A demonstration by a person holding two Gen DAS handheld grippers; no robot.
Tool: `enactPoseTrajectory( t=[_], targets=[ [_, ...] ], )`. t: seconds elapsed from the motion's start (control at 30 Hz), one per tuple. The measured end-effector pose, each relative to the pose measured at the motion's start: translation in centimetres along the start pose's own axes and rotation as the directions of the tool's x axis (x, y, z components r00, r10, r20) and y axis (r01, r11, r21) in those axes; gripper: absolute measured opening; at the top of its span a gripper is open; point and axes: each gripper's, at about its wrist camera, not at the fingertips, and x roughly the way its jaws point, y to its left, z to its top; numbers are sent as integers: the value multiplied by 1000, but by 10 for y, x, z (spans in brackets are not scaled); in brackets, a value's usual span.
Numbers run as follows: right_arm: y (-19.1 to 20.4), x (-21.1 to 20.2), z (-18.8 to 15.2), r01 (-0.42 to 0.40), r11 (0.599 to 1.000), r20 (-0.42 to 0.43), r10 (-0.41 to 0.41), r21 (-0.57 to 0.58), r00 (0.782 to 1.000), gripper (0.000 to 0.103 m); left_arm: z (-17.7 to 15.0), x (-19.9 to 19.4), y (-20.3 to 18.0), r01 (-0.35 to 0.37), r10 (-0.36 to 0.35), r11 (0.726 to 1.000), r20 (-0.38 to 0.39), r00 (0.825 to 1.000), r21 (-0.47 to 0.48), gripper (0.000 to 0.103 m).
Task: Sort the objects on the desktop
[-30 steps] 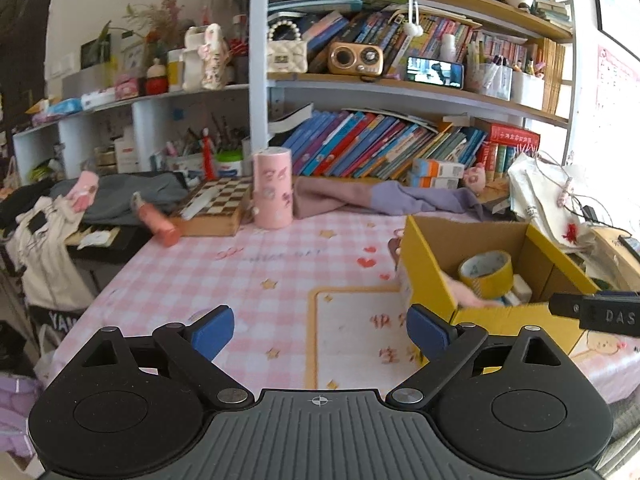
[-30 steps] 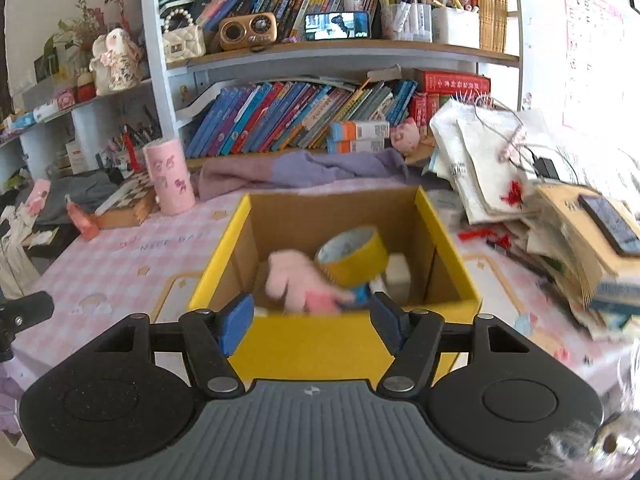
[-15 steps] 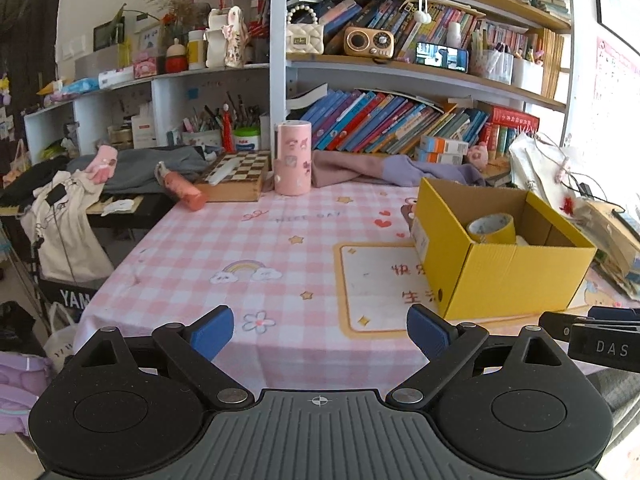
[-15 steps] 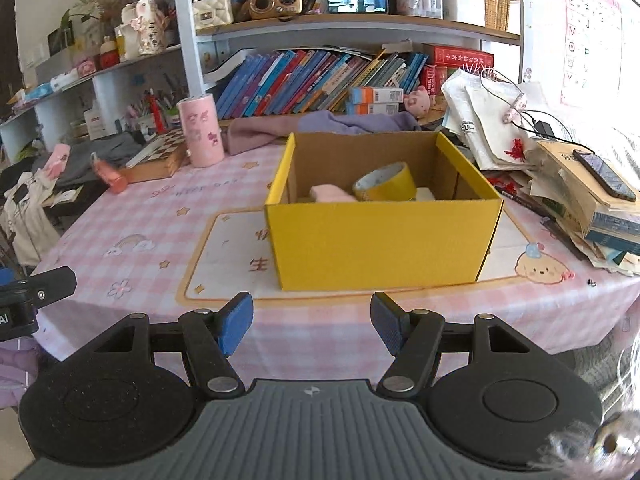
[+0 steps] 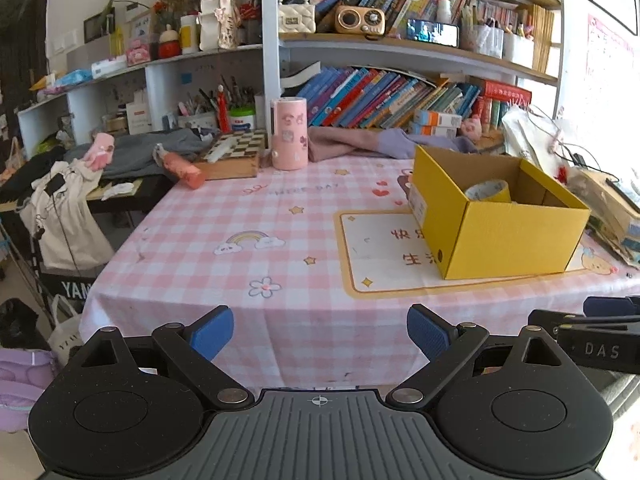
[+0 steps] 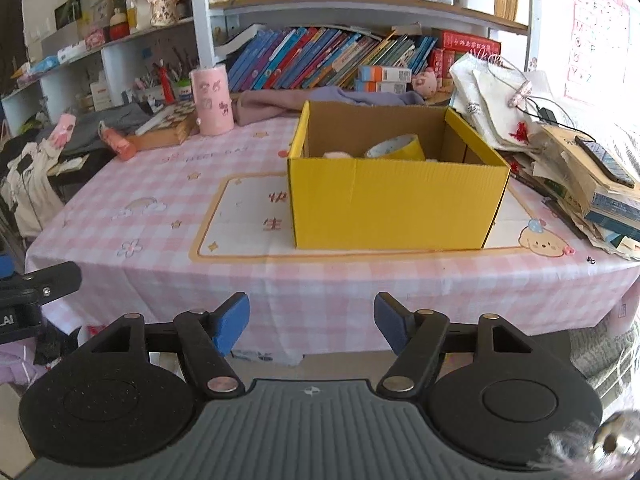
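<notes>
A yellow cardboard box (image 6: 396, 204) stands on the pink checked tablecloth (image 6: 160, 216), right of centre. Inside it lie a yellow tape roll (image 6: 394, 148) and a pink soft item (image 6: 337, 155), mostly hidden by the box wall. In the left wrist view the box (image 5: 504, 232) shows its tape roll (image 5: 488, 191). My right gripper (image 6: 312, 322) hangs off the table's near edge, its jaws opening with nothing between them. My left gripper (image 5: 320, 332) is open and empty, also short of the near edge, left of the box.
A pink cylinder cup (image 5: 289, 139), a chessboard box (image 5: 234, 156) and an orange-pink bottle (image 5: 182, 168) sit at the table's far left. Purple cloth (image 6: 320, 100) lies behind the box. Stacked books and papers (image 6: 580, 176) crowd the right side. Shelves stand behind.
Both grippers have pulled back from the box toward the table's near edge and dropped lower. The pink item the right gripper hovered over now rests in the box. The right jaws stand wider.
</notes>
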Motion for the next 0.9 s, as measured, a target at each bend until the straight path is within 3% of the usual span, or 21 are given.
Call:
enactPoseTrajectory(
  t=[0.1,0.5,0.9],
  targets=[
    [4,0,-3,-9,1000,-14,9,-19,1000,67,-1,0,2,-9,9,1000,-5,1000,-10,102],
    [12,6,-3,-47,997,-56,43,-56,997,70,-4,3,9,-55,53,998,-34,998,-45,103],
    [18,7,-2,-49,996,-61,44,-77,997,71,-5,6,12,-39,37,998,-49,998,-50,103]
  ],
)
